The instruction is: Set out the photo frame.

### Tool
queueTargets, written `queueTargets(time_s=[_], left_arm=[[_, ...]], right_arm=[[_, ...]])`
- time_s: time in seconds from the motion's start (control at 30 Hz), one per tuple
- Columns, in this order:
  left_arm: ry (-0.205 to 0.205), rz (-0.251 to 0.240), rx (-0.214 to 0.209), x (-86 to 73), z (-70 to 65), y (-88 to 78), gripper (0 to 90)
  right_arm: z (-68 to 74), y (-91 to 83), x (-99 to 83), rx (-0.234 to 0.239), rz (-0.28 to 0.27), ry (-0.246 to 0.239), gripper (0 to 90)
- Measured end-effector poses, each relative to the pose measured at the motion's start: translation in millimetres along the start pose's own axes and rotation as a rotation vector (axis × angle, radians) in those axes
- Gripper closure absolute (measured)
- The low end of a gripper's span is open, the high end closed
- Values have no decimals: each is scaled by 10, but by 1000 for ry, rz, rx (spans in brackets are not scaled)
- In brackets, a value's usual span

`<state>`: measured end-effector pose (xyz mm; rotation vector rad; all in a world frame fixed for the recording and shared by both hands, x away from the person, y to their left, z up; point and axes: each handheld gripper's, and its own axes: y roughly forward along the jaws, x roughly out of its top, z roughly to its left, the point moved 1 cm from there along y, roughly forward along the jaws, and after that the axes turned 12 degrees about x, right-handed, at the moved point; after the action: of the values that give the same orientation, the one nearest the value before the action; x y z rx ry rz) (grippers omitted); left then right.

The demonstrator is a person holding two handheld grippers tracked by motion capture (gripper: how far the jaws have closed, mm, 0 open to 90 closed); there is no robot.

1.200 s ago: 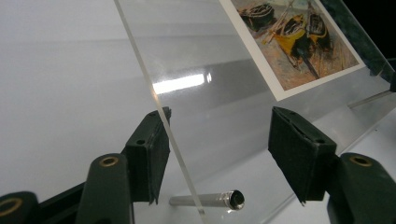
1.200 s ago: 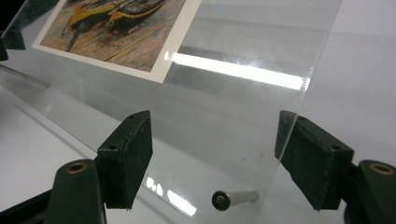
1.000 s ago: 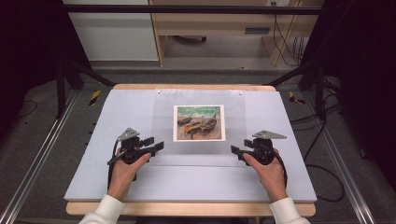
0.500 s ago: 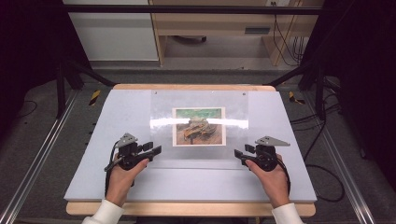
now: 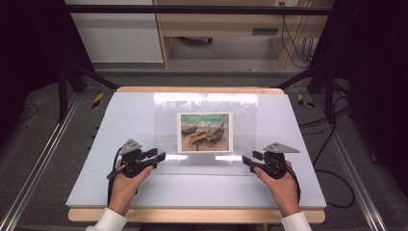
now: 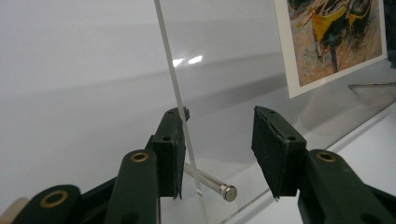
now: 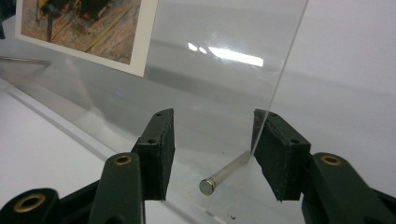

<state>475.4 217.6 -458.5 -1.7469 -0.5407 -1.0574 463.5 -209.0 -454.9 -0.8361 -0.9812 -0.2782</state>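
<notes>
Clear acrylic sheets [image 5: 206,132] lie stacked in the middle of the pale grey table mat [image 5: 120,120], a white-bordered painting print of boats [image 5: 205,131] sandwiched between them. Both hands reach in low from the near edge, palms down, forearms angled inward. The left gripper [image 5: 155,158] and right gripper [image 5: 247,161] sit at the near corners, jaws half open and just been closing; each straddles a small silver metal pin [image 6: 210,184] and the raised upper sheet's edge, pads not yet pressing.

Black jaws apart, metal pin [image 7: 223,176] between them, clear sheet [image 7: 219,88], picture [image 7: 84,28]
</notes>
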Motion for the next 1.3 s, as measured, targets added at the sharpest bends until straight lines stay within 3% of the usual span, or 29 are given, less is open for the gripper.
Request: queueTargets(time_s=[1.3], left_arm=[[37,27,39,-81,-69,-94,601]], right_arm=[[52,-80,-95,-14,40,-34,594]])
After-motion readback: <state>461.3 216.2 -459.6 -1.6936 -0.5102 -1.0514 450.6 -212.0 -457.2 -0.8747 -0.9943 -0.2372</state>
